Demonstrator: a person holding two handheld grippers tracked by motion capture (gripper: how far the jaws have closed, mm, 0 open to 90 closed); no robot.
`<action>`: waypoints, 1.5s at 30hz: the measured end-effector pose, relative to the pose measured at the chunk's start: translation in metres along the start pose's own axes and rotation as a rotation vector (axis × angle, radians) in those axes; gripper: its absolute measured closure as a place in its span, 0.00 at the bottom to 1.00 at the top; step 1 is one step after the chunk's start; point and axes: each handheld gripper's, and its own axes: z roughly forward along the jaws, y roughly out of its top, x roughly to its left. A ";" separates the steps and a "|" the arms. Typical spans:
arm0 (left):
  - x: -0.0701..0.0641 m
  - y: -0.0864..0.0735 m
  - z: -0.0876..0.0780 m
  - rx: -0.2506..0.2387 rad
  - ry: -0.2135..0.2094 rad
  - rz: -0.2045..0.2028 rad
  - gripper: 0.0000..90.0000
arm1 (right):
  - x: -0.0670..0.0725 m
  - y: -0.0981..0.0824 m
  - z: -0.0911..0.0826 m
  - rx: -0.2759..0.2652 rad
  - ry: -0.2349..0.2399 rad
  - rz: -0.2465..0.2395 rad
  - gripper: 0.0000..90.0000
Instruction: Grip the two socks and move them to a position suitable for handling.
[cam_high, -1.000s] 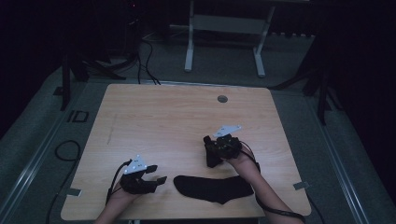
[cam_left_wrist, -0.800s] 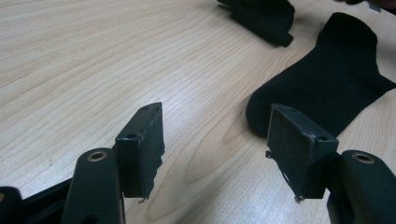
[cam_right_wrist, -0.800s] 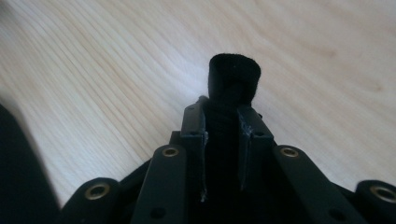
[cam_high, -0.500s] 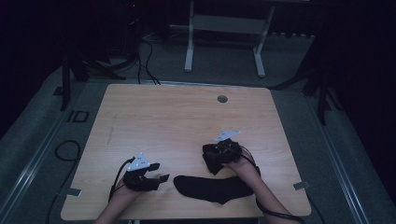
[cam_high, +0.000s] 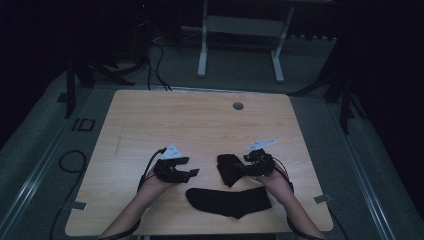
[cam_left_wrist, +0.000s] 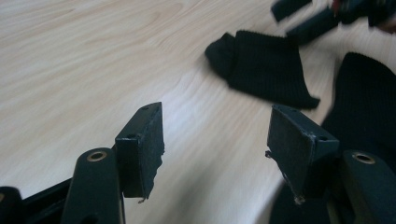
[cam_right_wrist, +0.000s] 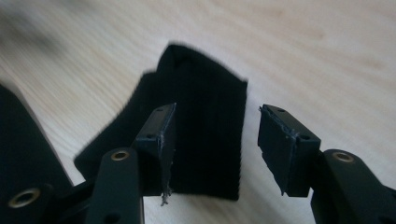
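- The wooden table (cam_high: 200, 125) takes most of the high view, with a small round grey cap (cam_high: 238, 106) near its far edge; the two gripper views give just a close piece of its pale grain.
- A flat black sock (cam_high: 229, 201) lies stretched out near the front edge, between the two forearms. The left gripper view shows its ribbed cuff at the right side, partly behind the right jaw.
- A folded black sock (cam_high: 229, 169) lies just behind the flat one, right beside the right gripper (cam_high: 242, 170). In the high view the two socks look almost touching; the left gripper view shows a strip of bare wood between them.
- The right gripper has just been opening its jaws. The right gripper view shows them apart, with the folded sock (cam_right_wrist: 205, 135) lying on the table under and before them, and the pads do not press on it.
- The left gripper (cam_high: 196, 173) is to the left of the socks, above bare wood. Its own view shows the jaws apart at a middle width with nothing between them, and the folded sock (cam_left_wrist: 266, 70) farther ahead.
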 end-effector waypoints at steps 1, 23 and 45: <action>0.000 0.005 0.006 0.008 -0.003 0.005 0.41 | 0.000 -0.003 0.002 0.010 0.007 0.001 0.55; 0.003 0.046 0.104 0.207 -0.115 0.046 0.78 | 0.003 -0.011 0.015 0.069 -0.021 -0.035 0.88; 0.016 0.048 0.030 0.113 -0.034 0.025 0.96 | -0.012 0.002 -0.038 -0.135 -0.034 0.047 0.96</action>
